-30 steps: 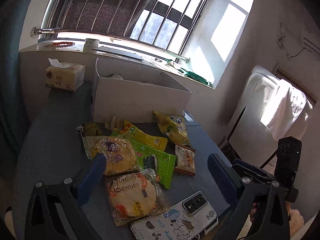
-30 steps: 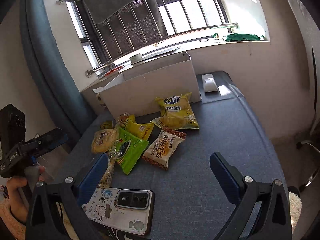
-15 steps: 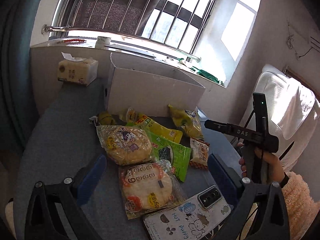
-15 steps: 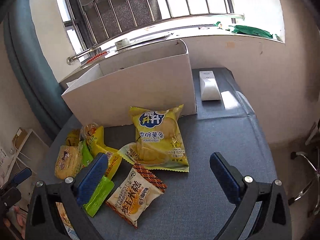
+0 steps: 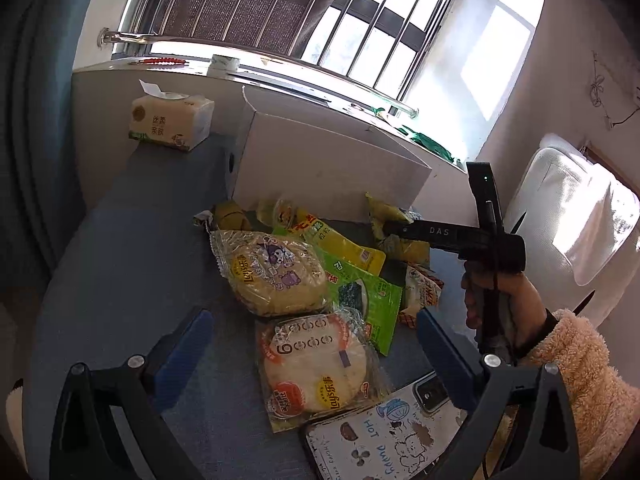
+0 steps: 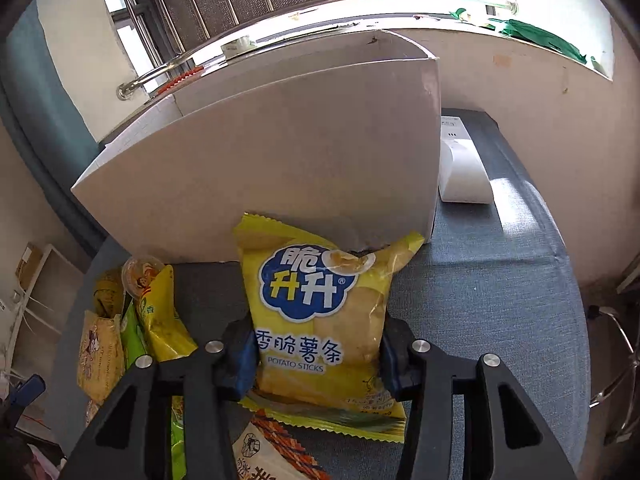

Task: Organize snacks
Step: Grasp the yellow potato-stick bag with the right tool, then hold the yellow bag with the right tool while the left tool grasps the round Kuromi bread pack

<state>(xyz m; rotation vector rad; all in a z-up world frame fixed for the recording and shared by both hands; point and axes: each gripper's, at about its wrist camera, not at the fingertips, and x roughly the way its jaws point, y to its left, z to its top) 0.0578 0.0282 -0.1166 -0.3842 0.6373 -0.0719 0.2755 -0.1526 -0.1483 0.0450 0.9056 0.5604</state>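
My right gripper (image 6: pixel 316 356) is shut on a yellow potato sticks bag (image 6: pixel 320 312), close in front of the white cardboard box (image 6: pixel 280 160). In the left wrist view the same bag (image 5: pixel 400 236) lies partly hidden behind the right gripper's body. My left gripper (image 5: pixel 316 344) is open and empty above a round cake pack (image 5: pixel 316 364). Beyond it lie a second cake pack (image 5: pixel 272 272), a green seaweed pack (image 5: pixel 364 296) and a long yellow pack (image 5: pixel 340 240). The box (image 5: pixel 320 172) stands behind them.
A phone in a cartoon case (image 5: pixel 388 436) lies at the near edge of the blue table (image 5: pixel 120 264). A tissue pack (image 5: pixel 172 124) sits at the far left. A white device (image 6: pixel 464 168) lies right of the box. An orange-striped snack pack (image 6: pixel 264 456) lies under my right gripper.
My right gripper moved forward to the potato sticks bag and closed on it. My left gripper shifted slightly closer to the cake packs and stayed open.
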